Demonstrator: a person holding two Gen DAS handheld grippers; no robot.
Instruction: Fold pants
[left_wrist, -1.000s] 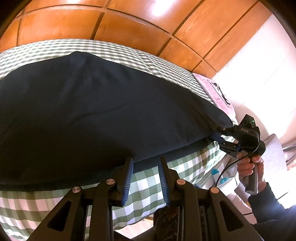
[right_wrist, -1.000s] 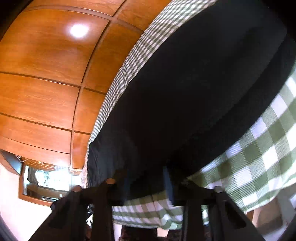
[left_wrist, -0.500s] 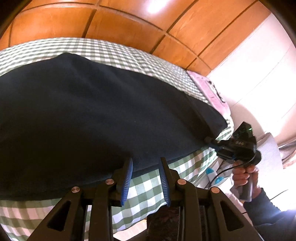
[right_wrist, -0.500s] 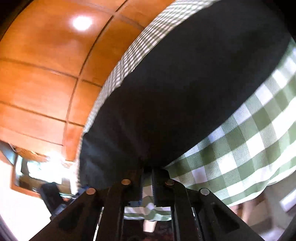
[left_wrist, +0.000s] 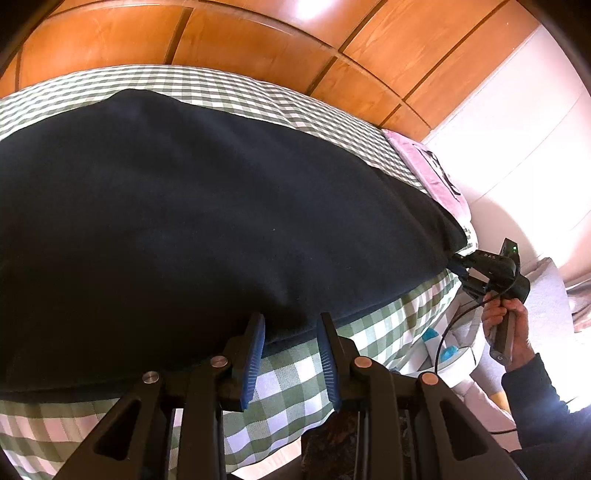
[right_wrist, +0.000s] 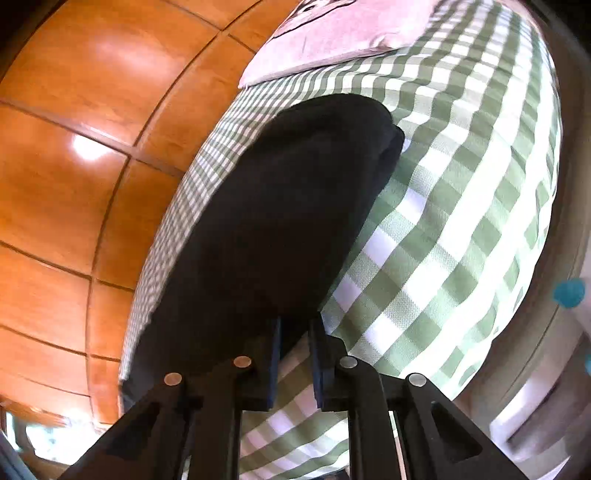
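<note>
The dark navy pants (left_wrist: 207, 229) lie flat on a bed with a green and white checked cover (left_wrist: 295, 373). My left gripper (left_wrist: 290, 325) is open, its fingertips at the near edge of the pants, with no cloth between them. My right gripper (right_wrist: 295, 325) is open a little at a near corner of the pants (right_wrist: 280, 221). In the left wrist view the right gripper (left_wrist: 456, 264) sits at the right corner of the pants, held by a hand.
A pink pillow (left_wrist: 436, 173) lies at the right end of the bed, also in the right wrist view (right_wrist: 343, 33). A wooden panelled wall (left_wrist: 258, 40) runs behind the bed. White furniture (left_wrist: 461, 347) stands to the right of the bed.
My right gripper shut on the pants' corner half a second ago and now stands open a little, turned toward the pillow end. My left gripper stays open at the near edge.
</note>
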